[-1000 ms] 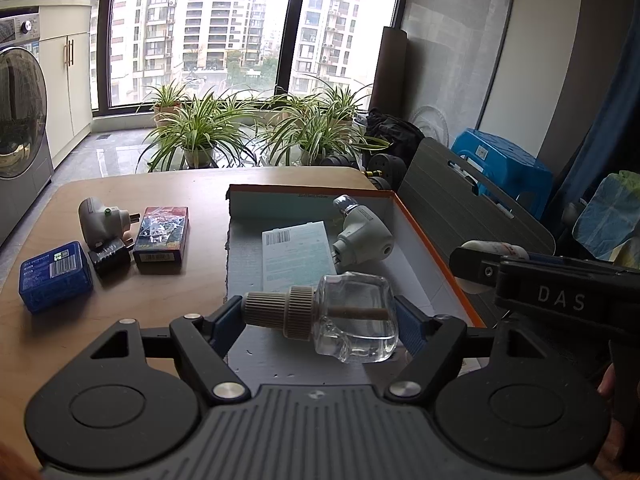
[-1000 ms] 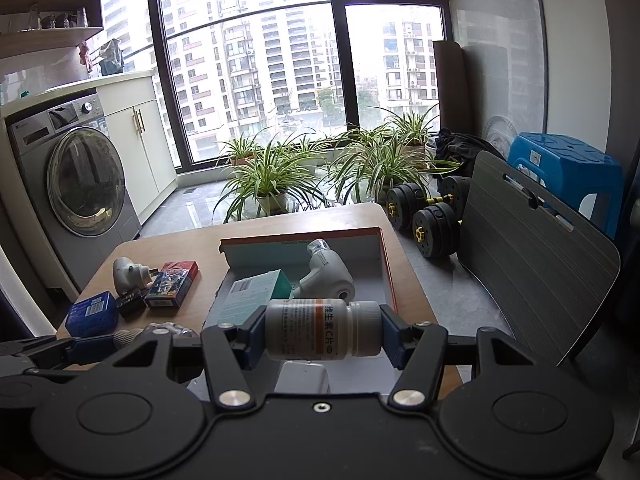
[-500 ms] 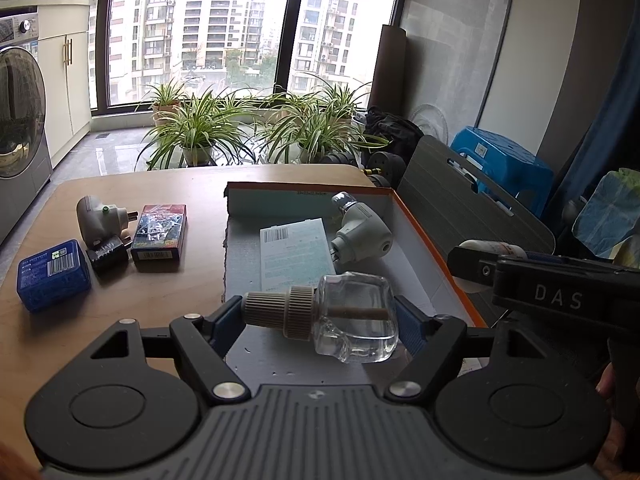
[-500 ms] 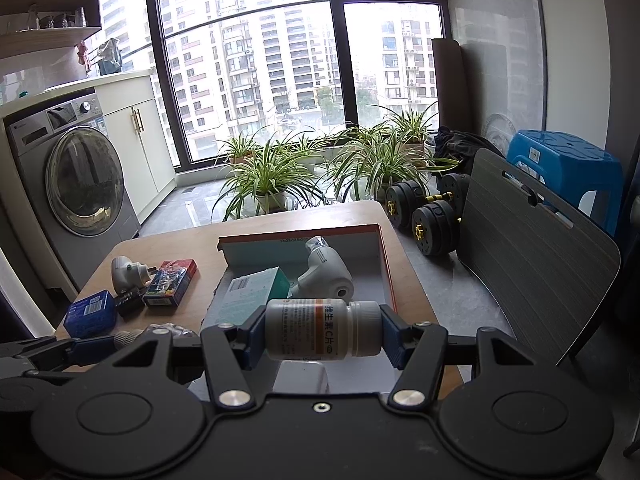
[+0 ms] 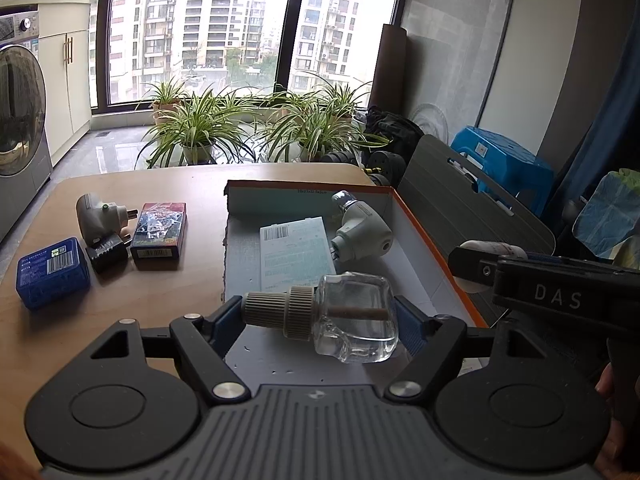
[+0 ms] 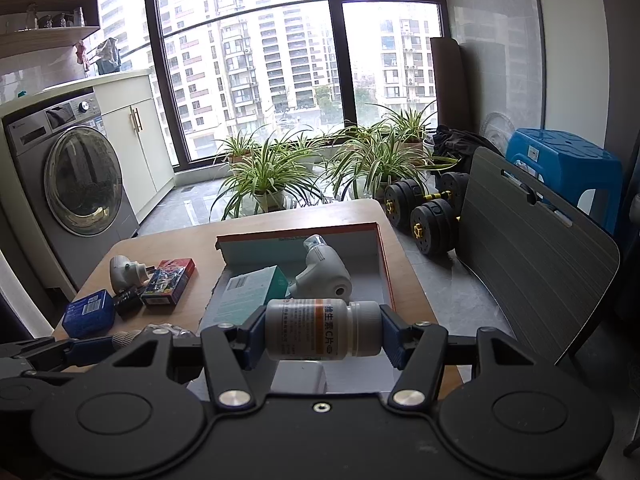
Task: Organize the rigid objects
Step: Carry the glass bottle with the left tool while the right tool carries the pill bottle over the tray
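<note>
Both claws loaded, both poised over the near end of the open cardboard box on the wooden worktop.

Left claw: closed on a clear glass refill bottle, held sideways, ribbed cap against the left pad, glass base against the right pad. A little liquid sits in the bottle.

Right claw: closed on a white pill bottle with an orange label band, also held sideways, end to end between the pads.

Already in the box: a teal-and-white carton and a white plug-in diffuser. Not yet boxed, on the worktop to the left: a second white plug-in, a black adapter, a red card box, a blue tin.

Step in hand, by my reading: set both bottles down in the box.

Notes for doing it well:
- Lower each claw until the bottle is close to the box floor before letting go; glass will not forgive a drop.
- Aim for the bare floor at the near end, clear of carton and diffuser.
- Both bottles lie on their sides and the pill bottle is round, so expect rolling; park it against the carton or a wall.
- How much floor is free under the right claw is hard to judge, since the claw body hides it.
- Release one at a time to keep the claws from bumping.
</note>
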The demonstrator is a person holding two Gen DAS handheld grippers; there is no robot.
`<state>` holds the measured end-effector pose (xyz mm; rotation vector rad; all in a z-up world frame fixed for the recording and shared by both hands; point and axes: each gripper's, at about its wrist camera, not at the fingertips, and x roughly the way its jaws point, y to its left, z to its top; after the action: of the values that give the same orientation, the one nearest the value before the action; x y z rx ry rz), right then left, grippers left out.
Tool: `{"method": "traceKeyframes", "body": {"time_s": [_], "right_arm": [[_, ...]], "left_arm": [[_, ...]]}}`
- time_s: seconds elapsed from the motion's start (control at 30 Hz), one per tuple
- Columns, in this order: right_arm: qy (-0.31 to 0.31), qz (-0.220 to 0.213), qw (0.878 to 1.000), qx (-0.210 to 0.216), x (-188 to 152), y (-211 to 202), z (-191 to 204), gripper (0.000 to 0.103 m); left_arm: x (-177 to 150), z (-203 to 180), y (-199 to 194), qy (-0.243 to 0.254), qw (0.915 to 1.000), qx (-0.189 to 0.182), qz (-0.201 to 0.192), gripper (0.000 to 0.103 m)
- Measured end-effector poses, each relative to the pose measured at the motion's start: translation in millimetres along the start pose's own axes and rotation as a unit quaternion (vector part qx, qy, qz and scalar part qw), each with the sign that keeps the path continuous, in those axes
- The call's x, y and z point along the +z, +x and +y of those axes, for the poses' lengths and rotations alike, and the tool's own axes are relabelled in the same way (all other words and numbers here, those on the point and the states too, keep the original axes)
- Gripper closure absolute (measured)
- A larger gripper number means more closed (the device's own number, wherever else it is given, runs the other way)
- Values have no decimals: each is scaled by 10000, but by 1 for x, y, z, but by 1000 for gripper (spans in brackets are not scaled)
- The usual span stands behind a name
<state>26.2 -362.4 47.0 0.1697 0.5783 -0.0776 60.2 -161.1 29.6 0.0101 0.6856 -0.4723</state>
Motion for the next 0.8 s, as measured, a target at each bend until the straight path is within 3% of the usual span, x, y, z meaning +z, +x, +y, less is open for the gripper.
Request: {"method": "traceKeyframes", "body": {"time_s": [0.8], "right_arm": [[34,58,9999,-77,1,8,-10,34]], "left_arm": [[-1,0,11,7,10000,14,91,23]]}}
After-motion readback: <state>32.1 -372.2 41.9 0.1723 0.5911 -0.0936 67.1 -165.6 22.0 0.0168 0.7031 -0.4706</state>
